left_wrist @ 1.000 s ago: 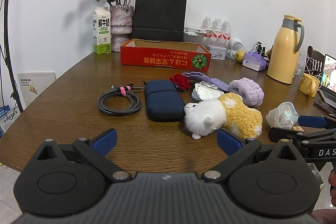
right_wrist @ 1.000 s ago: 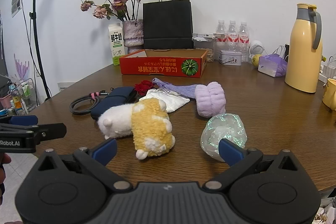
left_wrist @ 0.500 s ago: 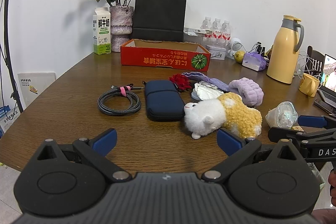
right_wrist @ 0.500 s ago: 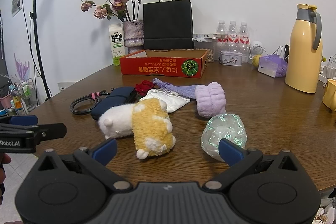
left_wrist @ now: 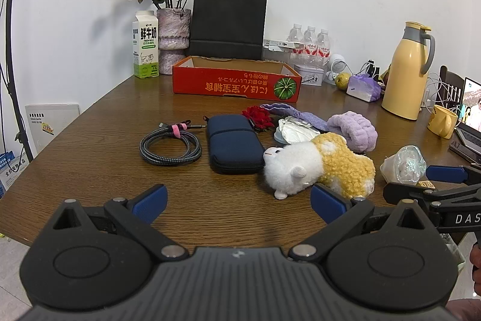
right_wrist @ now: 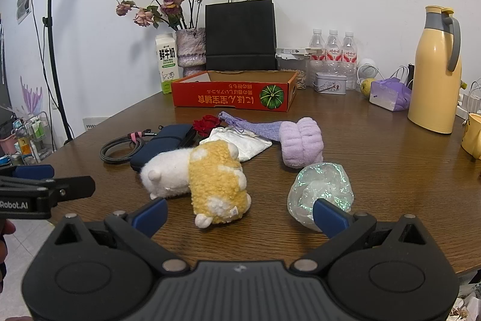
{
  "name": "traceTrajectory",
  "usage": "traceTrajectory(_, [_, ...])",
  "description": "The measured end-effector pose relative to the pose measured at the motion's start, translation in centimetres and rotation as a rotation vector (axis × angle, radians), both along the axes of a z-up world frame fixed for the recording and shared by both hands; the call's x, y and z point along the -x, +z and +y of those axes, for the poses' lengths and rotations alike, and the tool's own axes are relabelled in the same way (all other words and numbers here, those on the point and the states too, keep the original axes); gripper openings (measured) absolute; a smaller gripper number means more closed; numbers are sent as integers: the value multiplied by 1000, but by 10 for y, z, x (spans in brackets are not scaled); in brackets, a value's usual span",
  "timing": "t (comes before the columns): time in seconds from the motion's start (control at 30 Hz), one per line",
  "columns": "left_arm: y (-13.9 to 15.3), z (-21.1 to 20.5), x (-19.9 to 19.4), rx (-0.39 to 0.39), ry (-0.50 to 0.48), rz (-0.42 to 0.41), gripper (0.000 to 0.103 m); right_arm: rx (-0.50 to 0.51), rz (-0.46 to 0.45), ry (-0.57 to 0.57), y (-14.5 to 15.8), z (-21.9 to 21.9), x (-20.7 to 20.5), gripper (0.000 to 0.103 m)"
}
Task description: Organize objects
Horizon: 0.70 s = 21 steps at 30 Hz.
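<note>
Loose items lie mid-table: a white and yellow plush toy (left_wrist: 318,166) (right_wrist: 200,173), a navy zip case (left_wrist: 233,142) (right_wrist: 163,143), a coiled braided cable (left_wrist: 170,146) (right_wrist: 120,145), a red fabric flower (left_wrist: 259,115) (right_wrist: 207,124), a white pouch (left_wrist: 293,130) (right_wrist: 240,142), a purple headband (left_wrist: 353,133) (right_wrist: 300,142) and an iridescent bundle (left_wrist: 404,163) (right_wrist: 320,190). An open red cardboard box (left_wrist: 236,83) (right_wrist: 233,97) stands behind them. My left gripper (left_wrist: 239,200) hovers open near the front edge, before the case and plush. My right gripper (right_wrist: 239,212) is open, just short of the plush and bundle.
A black paper bag (left_wrist: 229,23), flower vase (left_wrist: 173,39), milk carton (left_wrist: 145,48), water bottles (left_wrist: 309,44) and yellow thermos (left_wrist: 407,71) line the back. A yellow mug (left_wrist: 442,125) and laptop (left_wrist: 472,118) sit at the right edge. A light stand (right_wrist: 55,44) rises left.
</note>
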<state>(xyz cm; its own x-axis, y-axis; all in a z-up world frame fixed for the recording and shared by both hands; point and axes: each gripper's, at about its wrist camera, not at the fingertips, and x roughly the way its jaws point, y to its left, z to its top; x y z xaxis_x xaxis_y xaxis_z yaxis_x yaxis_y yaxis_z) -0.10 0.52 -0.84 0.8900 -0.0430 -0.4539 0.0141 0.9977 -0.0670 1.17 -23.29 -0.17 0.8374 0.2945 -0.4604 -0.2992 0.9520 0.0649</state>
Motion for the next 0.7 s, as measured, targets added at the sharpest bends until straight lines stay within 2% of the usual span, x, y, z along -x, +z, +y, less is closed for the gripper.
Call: traceTrajectory(0.7, [-2,3,-13,-4,4,24,103,43,-3,-18,-1,-5,-10,103])
